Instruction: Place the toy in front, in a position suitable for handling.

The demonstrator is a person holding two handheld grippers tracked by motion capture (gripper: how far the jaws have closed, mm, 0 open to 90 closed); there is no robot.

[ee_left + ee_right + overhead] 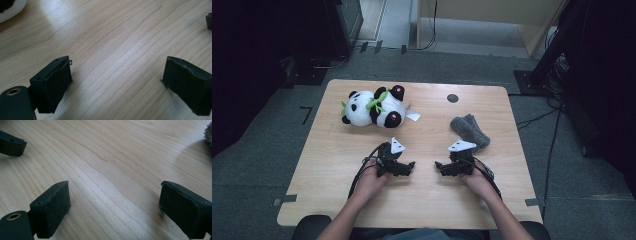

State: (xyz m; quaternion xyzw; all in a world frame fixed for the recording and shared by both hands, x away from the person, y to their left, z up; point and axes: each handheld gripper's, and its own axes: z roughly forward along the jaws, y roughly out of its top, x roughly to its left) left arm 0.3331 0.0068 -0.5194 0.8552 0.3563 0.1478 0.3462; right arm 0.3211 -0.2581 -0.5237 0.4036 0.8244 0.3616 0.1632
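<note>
Resting both hands on the wooden surface [422,200], I hold my tools idle and facing each other near the front edge. At far left lies the plush panda [374,107], on its side toward the back of the surface, a green leaf at its neck and a white tag by its foot. My left tool [408,166] sits in front of it and well apart, jaws spread wide over bare wood with nothing between them. Just beside it, my right tool [440,167] is likewise spread and empty. Behind my right hand, near that tool, lies the grey sock [470,131], folded in a soft heap. I judge the work has not yet begun: nothing is gripped. The next move, as I read it, calls for lifting a tool, turning it toward the panda or the sock, and closing on soft fabric.
</note>
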